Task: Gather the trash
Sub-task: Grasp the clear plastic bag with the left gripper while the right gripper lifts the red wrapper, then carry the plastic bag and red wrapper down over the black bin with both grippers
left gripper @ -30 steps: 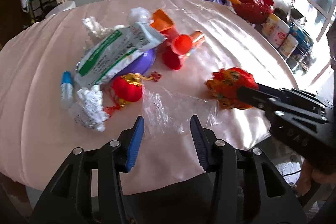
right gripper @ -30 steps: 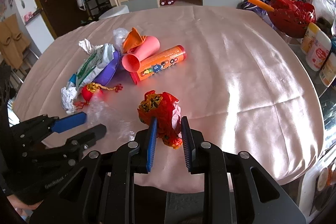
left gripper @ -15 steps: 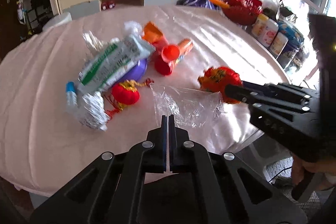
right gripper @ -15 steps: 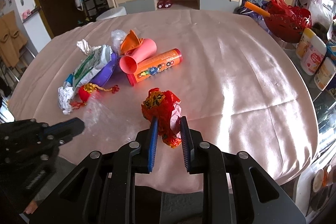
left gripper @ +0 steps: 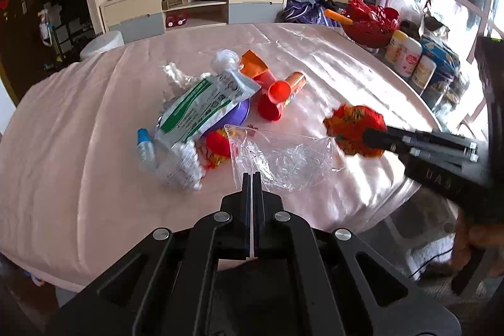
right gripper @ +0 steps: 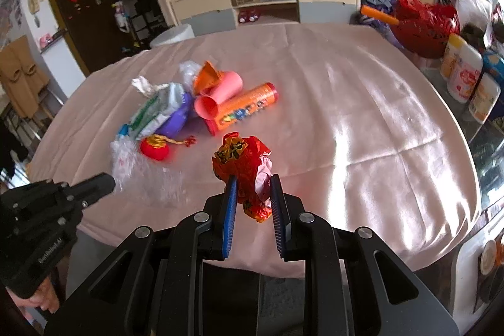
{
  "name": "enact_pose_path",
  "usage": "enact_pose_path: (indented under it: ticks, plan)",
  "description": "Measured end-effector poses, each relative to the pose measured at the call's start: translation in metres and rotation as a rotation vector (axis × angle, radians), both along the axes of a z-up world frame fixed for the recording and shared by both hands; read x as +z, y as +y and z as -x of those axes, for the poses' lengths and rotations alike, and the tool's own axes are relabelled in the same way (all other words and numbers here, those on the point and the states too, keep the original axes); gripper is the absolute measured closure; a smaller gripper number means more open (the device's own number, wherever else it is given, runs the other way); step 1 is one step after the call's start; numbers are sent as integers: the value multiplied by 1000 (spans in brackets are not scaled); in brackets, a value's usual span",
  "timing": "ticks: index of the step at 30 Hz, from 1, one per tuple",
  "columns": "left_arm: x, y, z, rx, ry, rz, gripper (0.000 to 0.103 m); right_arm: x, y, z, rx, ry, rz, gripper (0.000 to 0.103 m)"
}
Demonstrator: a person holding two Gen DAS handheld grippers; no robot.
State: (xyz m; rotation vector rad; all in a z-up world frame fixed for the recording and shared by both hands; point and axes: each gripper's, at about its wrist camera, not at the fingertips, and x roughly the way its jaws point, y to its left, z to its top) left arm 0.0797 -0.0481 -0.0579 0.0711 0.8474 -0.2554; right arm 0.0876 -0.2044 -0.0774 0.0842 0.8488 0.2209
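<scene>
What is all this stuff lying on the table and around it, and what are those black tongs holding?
Table: one, pink satin cloth.
Clear plastic bag: one, transparent, near edge, pinched by left gripper.
Crumpled wrapper: one, red and gold, held in right gripper.
Candy tube: one, orange, lying mid-table.
Pink cup: one, on its side beside the tube.
Green-and-white pouch: one, over a purple dish.
Red charm: one, gold tassel, near the pile.
Small bottle: one, blue cap, left of pile.
Red basket: one, beyond the table's far right.
Left gripper: black, shut.
Right gripper: black, blue pads.
</scene>
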Motion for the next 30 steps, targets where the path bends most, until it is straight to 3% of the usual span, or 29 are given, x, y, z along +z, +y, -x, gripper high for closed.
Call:
enact_pose_path:
  ticks: [6, 12, 22, 30]
  plan:
    - [5, 20, 41, 32, -12, -28, 103, 12, 9, 31, 53, -16, 5, 81]
    - [-4, 28, 75, 52, 37, -25, 103, 12, 19, 63, 101, 14, -19, 81]
    - [-64, 21, 91, 54, 220, -34, 103, -50, 42, 83, 184, 199, 52, 81]
    - [-114, 10, 95, 61, 342, -32, 103, -102, 46, 72, 158, 352, 5, 81]
